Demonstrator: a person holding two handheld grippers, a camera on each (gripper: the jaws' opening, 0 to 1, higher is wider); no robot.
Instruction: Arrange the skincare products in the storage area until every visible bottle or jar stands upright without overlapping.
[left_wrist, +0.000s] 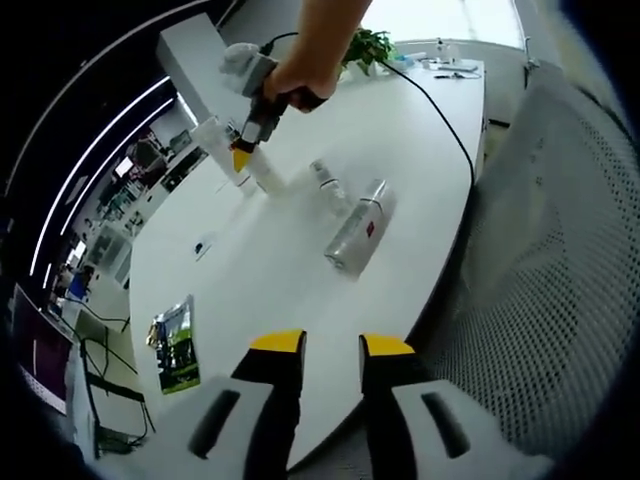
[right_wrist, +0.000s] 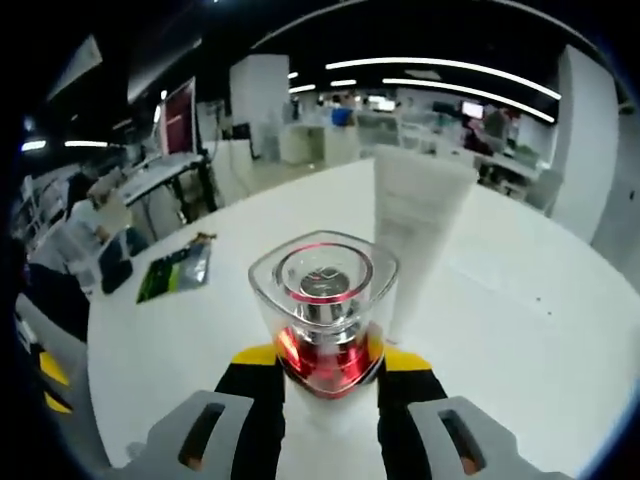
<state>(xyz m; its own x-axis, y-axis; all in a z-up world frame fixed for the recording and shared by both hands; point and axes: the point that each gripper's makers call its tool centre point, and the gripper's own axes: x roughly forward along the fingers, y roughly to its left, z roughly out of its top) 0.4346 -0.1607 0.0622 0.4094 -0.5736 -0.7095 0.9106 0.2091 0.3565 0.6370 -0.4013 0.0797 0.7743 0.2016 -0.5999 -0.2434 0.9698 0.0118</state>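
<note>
My right gripper is shut on a clear bottle with a red and silver core, gripping it low on its body. Just behind it a white tube stands upright. In the left gripper view a hand holds that right gripper over the far part of the white table, beside the white tube and the held bottle. A small spray bottle and a larger clear bottle with a red label lie on their sides mid-table. My left gripper hovers open near the table's front edge.
A green packet lies flat near the table's left edge, also visible as the green packet. A black cable runs across the table toward a potted plant. A mesh chair stands right of the table.
</note>
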